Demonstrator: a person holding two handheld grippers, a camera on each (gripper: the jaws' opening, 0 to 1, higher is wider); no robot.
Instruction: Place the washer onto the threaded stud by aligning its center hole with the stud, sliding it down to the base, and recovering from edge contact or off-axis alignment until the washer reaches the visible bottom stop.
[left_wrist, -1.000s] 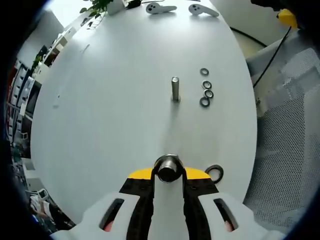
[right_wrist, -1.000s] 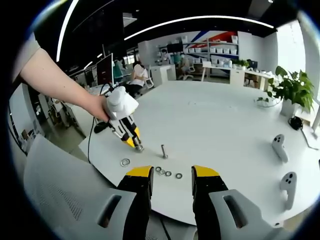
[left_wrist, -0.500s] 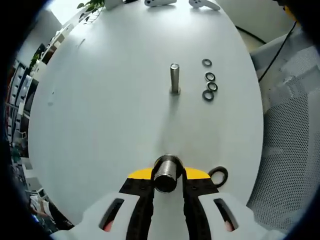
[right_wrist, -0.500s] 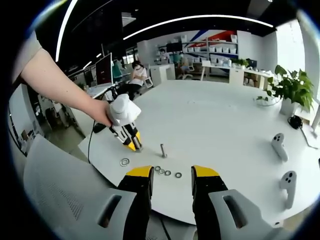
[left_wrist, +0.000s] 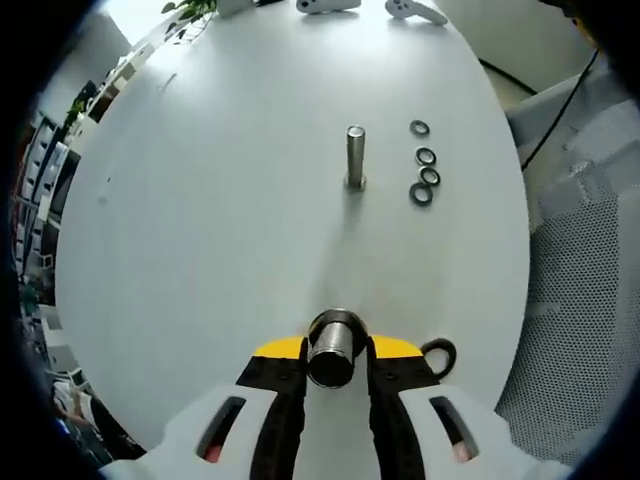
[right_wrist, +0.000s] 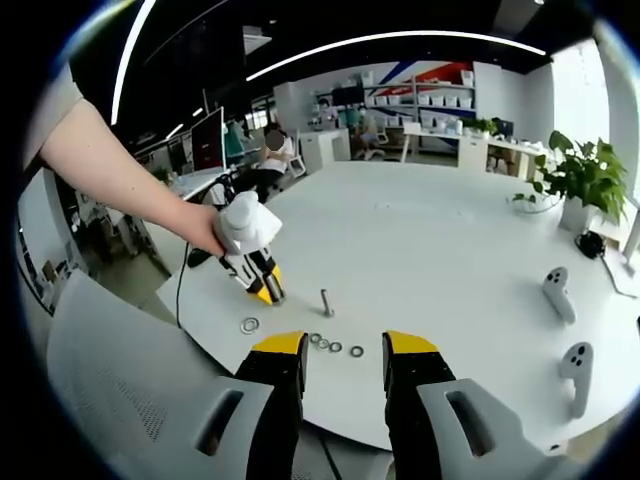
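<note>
The left tongs clench what looks like a threaded stud, seen end-on. A second stud stands upright on the white surface, four washers near it, another washer half hidden beside the jaws. The right tongs hang released.

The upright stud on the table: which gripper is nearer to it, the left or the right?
Left. The left gripper sits low over the table beside the upright stud, shut on a threaded cylinder. The right gripper hangs open, back from the table's edge.
</note>
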